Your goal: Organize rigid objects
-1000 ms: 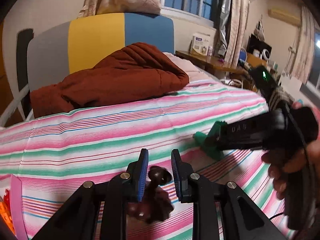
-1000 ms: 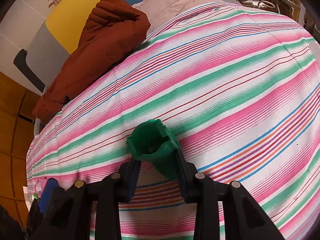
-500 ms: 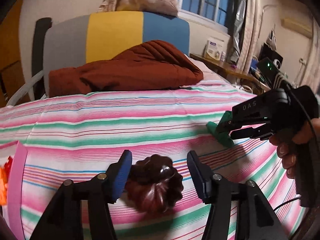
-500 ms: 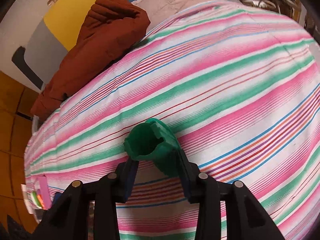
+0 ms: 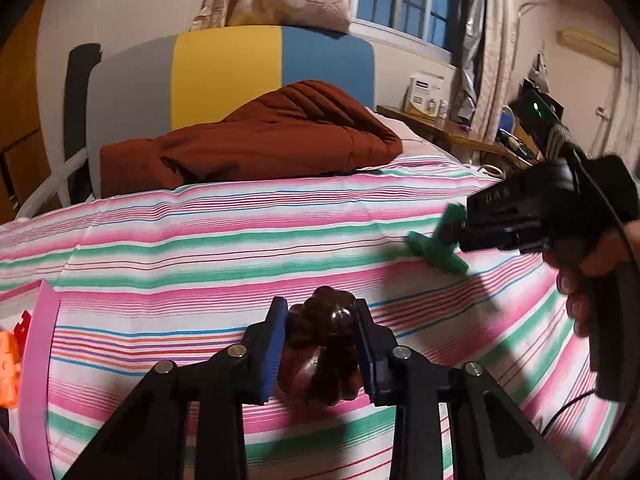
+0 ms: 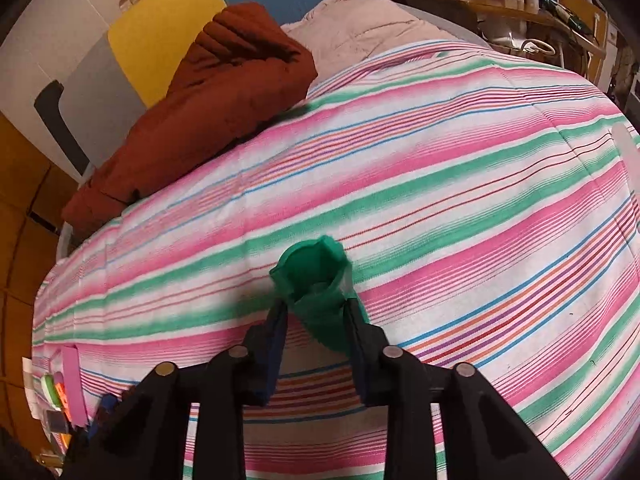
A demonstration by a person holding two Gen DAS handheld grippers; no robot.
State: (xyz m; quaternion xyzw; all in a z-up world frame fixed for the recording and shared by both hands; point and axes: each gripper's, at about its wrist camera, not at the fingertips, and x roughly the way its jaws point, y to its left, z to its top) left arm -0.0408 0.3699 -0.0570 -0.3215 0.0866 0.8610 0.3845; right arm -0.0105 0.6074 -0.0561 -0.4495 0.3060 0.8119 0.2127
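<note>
Both moulds gripped on the striped bedspread, bin at far left

Brown fluted mould (image 5: pixel 320 344) sits between the pads of the left gripper (image 5: pixel 321 342), jaws just closed narrow onto it after standing wide half a second ago. Green cup-shaped piece (image 6: pixel 316 292) lies on its side, mouth pointing away, pinched by the right gripper (image 6: pixel 316 332), also just tightened. Striped bedspread (image 5: pixel 200 248) beneath both. Pink-rimmed bin (image 5: pixel 36 344) lies left of the brown mould, so the left hand is nearer; likely next, carry leftward

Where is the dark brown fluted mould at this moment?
Low centre in the left wrist view, the dark brown fluted mould sits between the left gripper fingers, on the striped bedcover.
</note>
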